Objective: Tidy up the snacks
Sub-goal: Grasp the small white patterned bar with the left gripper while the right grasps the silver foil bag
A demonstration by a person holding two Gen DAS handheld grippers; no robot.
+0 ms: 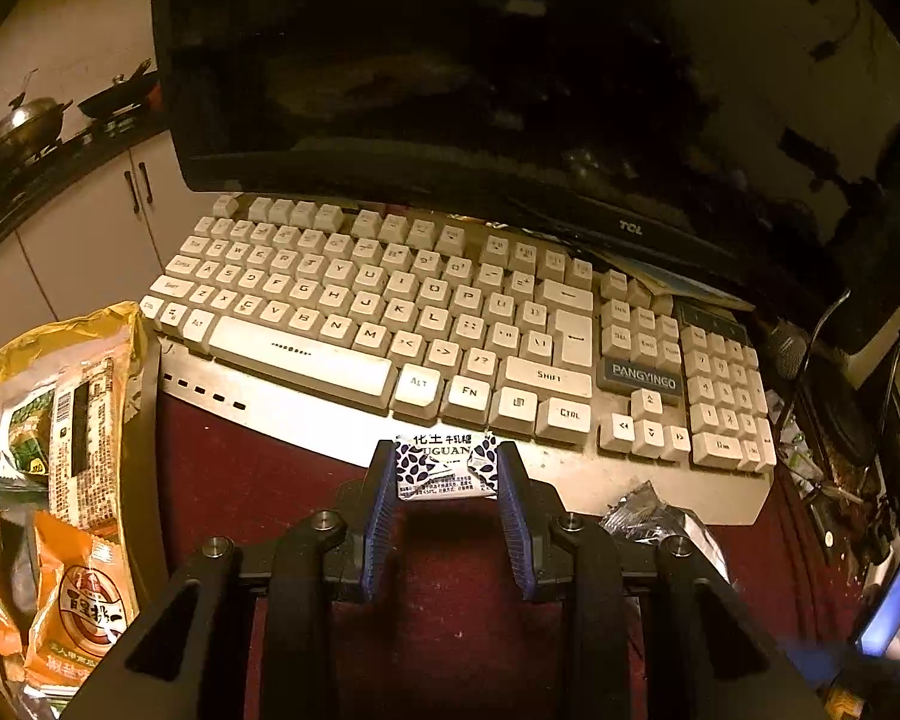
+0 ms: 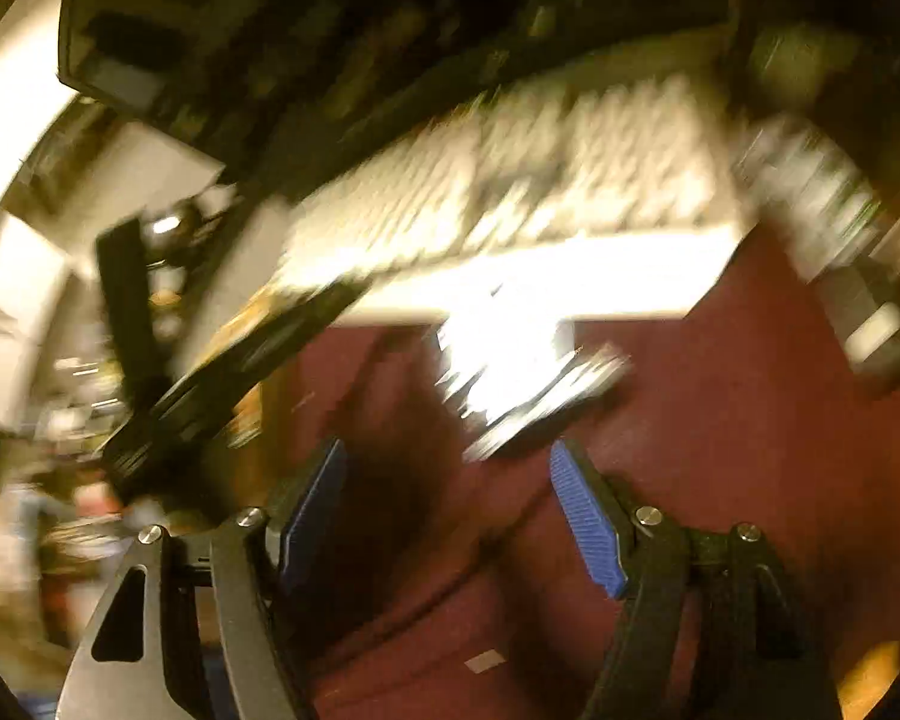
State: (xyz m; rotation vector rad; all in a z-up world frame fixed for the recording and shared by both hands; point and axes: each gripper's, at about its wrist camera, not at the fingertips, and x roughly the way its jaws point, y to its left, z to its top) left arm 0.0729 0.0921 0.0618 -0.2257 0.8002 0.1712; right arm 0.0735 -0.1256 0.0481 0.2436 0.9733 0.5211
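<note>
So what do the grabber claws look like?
Both look alike. The left gripper and right gripper have black angular frames with round silver bolts. Their fingers carry blue ridged pads inside. No cables, sleeves or writing show.

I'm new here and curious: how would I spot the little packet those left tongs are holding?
Find the white keyboard under the monitor. Just before its front edge, the left gripper pinches a small packet over the red cloth. Unlike the orange bags nearby, it is white with dark blue leaf prints.
</note>
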